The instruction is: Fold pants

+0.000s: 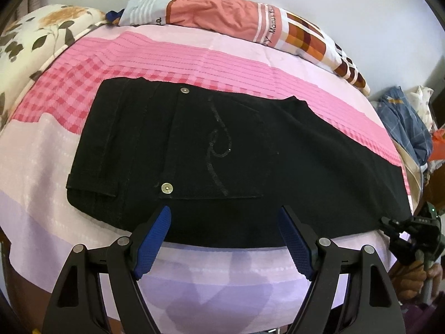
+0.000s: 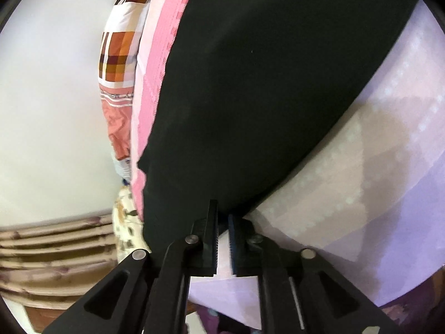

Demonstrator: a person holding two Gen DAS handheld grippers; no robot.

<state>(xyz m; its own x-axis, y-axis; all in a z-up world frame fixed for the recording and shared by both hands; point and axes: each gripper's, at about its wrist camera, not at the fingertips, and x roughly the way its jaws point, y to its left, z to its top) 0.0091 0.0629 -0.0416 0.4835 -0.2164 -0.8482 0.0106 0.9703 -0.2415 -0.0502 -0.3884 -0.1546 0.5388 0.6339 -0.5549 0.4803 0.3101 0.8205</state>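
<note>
Black pants (image 1: 222, 144) lie flat across the pink and lilac bedsheet (image 1: 55, 183), back pocket and two metal rivets facing up. My left gripper (image 1: 225, 222) hovers over their near edge, its blue pads wide apart, with nothing between them; it is open. At the far right of the left wrist view, my right gripper (image 1: 389, 222) meets the corner of the pants. In the right wrist view the right gripper (image 2: 222, 211) has its jaws almost together. The edge of the pants (image 2: 264, 97) sits between the tips, and pale sheet shows in the slit behind.
A rolled orange and checked quilt (image 1: 236, 16) lies along the far side of the bed by the wall. A floral pillow (image 1: 33, 44) is at the far left. A heap of clothes (image 1: 403, 122) sits off the bed's right end. A hand (image 1: 417, 275) holds the right gripper.
</note>
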